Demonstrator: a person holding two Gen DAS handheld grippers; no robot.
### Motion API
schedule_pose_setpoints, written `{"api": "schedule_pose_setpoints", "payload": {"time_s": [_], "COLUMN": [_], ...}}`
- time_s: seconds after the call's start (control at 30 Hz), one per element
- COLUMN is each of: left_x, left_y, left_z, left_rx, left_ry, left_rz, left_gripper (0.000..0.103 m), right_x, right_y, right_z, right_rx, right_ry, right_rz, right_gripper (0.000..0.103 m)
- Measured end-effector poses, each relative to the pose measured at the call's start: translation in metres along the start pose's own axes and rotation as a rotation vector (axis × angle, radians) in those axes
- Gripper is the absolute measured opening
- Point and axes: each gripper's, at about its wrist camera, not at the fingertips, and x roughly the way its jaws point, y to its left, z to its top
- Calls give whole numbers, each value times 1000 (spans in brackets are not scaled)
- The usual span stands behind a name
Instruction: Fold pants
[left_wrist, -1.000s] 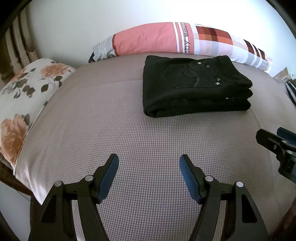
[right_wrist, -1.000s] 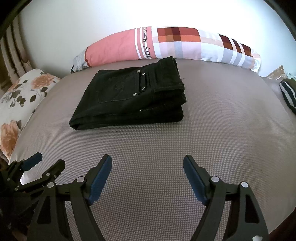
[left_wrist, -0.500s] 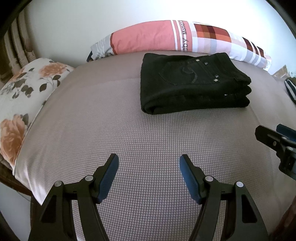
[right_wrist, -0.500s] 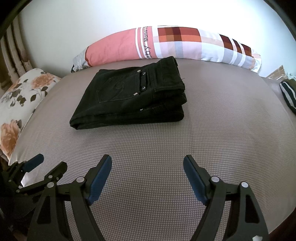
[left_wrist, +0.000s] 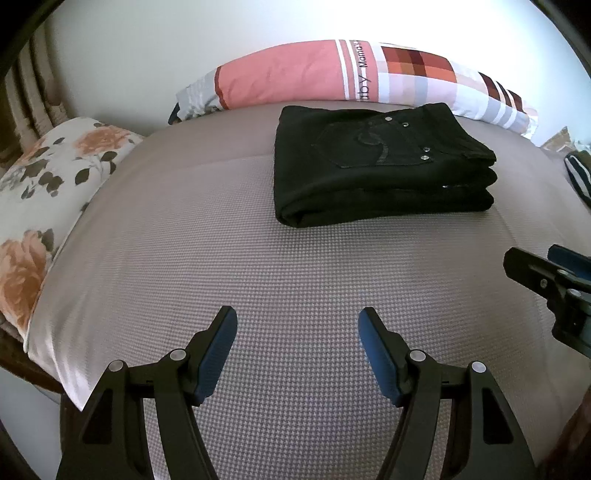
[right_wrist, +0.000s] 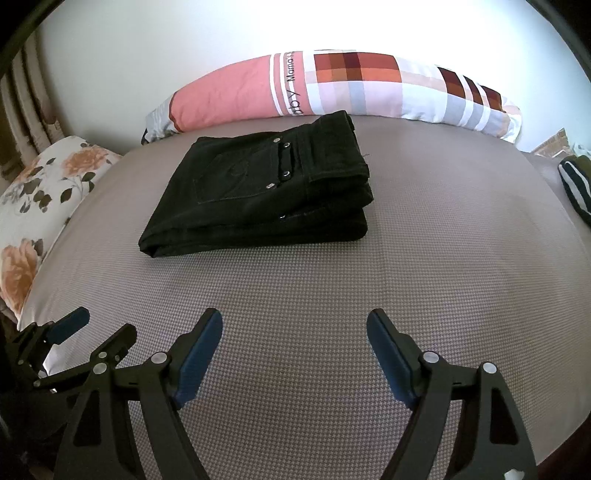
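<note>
Nothing much has moved since the earlier frames; only the left view has drifted slightly, so the black pants (left_wrist: 380, 166) sit a touch lower in it. They lie folded into a thick rectangular stack on the grey bed cover (left_wrist: 258, 295), near the far edge, just in front of a long pink-and-plaid pillow (left_wrist: 332, 74); a floral pillow (left_wrist: 44, 177) sits at the left. Both grippers hover low over the near part of the cover, well apart from the pants; the left gripper (left_wrist: 297, 325) has its jaws apart and empty; the right gripper (right_wrist: 295, 328) likewise, slightly wider. The pants look like heavy, fairly stiff denim, soft enough to sag; the stack would probably slump if lifted by one edge; taking hold at both short ends seems safest.
</note>
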Motion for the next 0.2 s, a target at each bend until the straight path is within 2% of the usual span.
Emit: {"api": "schedule_pose_setpoints", "payload": {"time_s": [0.2], "left_x": [0], "left_y": [-3], "left_z": [0], "left_rx": [8], "left_ry": [1], "left_rz": [-3], "left_gripper": [69], "right_x": [1], "right_y": [0], "right_z": [0], "right_rx": [-2], "right_ry": [2], "right_rz": [-1], "right_gripper": [78]}}
